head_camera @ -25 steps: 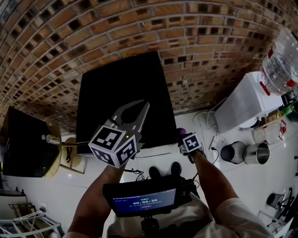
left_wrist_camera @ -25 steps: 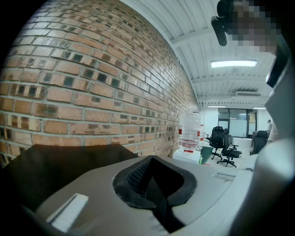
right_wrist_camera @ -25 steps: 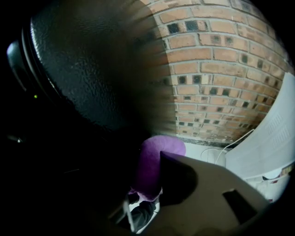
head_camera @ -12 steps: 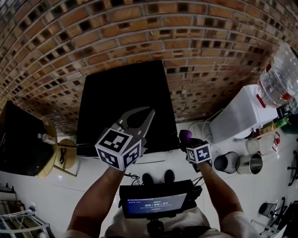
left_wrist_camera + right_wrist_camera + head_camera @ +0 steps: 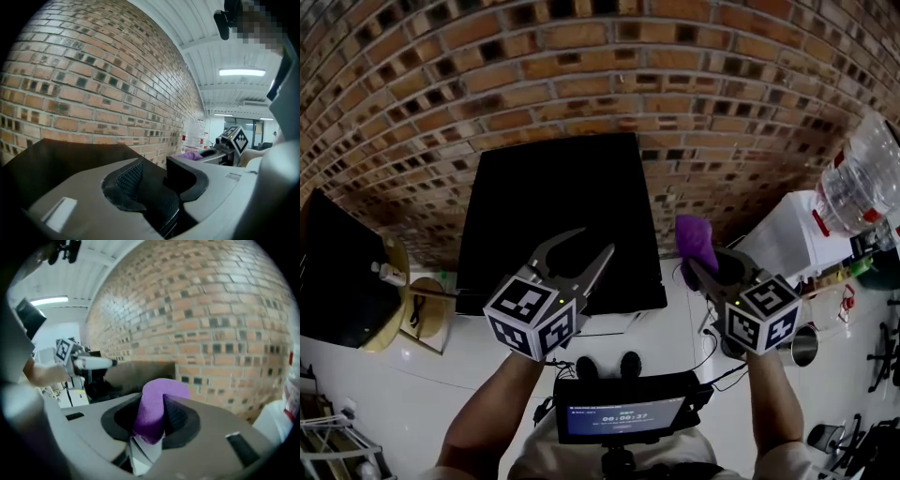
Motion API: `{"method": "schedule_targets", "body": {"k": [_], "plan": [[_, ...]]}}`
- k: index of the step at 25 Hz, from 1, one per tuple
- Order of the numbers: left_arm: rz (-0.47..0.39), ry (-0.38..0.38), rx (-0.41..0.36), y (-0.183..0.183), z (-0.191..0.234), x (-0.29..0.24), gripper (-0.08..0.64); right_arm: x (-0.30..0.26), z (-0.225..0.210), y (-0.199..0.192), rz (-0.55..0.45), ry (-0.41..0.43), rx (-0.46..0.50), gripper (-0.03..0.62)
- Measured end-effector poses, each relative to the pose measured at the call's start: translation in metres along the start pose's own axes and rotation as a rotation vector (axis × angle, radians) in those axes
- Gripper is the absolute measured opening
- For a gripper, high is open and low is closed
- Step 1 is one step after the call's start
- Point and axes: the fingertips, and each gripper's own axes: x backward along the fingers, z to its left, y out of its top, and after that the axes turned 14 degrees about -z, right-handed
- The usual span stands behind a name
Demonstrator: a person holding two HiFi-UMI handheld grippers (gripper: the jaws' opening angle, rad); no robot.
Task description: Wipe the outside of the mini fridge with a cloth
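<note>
Right gripper view: the purple cloth (image 5: pixel 157 401) is pinched between the narrowed jaws of the right gripper (image 5: pixel 154 420), just right of the black mini fridge (image 5: pixel 558 211), and could be dragged loose if pressed hard, while the left gripper (image 5: pixel 595 242), its jaws just opening, is held empty.
</note>
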Motion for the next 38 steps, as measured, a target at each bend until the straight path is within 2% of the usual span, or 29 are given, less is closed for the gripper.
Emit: {"method": "schedule_targets", "body": {"k": [3,7,11,16,19,23,28,32,33,34,38], "plan": [[-0.040,0.054,0.036,0.010,0.008,0.016,0.179,-0.005,0.029,0.051,-0.064,0.079,0.071,0.112],[-0.122,0.148,0.073,0.030,0.027,0.041,0.186,-0.035,0.079,0.084,-0.103,0.199,0.120,0.114],[-0.187,0.218,0.081,0.049,0.044,0.064,0.186,-0.081,0.127,0.088,-0.101,0.278,0.127,0.115],[-0.252,0.333,0.103,0.065,0.082,0.102,0.186,-0.146,0.180,0.068,-0.050,0.337,0.105,0.117],[-0.266,0.369,0.111,0.070,0.102,0.119,0.186,-0.179,0.195,0.056,-0.012,0.319,0.124,0.117],[-0.255,0.376,0.115,0.069,0.119,0.130,0.186,-0.224,0.199,0.045,0.030,0.232,0.153,0.121],[-0.232,0.376,0.124,0.066,0.137,0.139,0.186,-0.267,0.205,0.043,0.047,0.130,0.146,0.130],[-0.214,0.352,0.124,0.066,0.147,0.139,0.186,-0.275,0.211,0.042,0.065,0.130,0.169,0.149],[-0.210,0.343,0.123,0.066,0.149,0.138,0.186,-0.274,0.211,0.042,0.061,0.138,0.176,0.192],[-0.205,0.333,0.122,0.066,0.150,0.137,0.186,-0.272,0.212,0.043,0.048,0.148,0.183,0.262],[-0.183,0.294,0.110,0.067,0.156,0.128,0.186,-0.242,0.205,0.051,-0.014,0.177,0.209,0.351]]}}
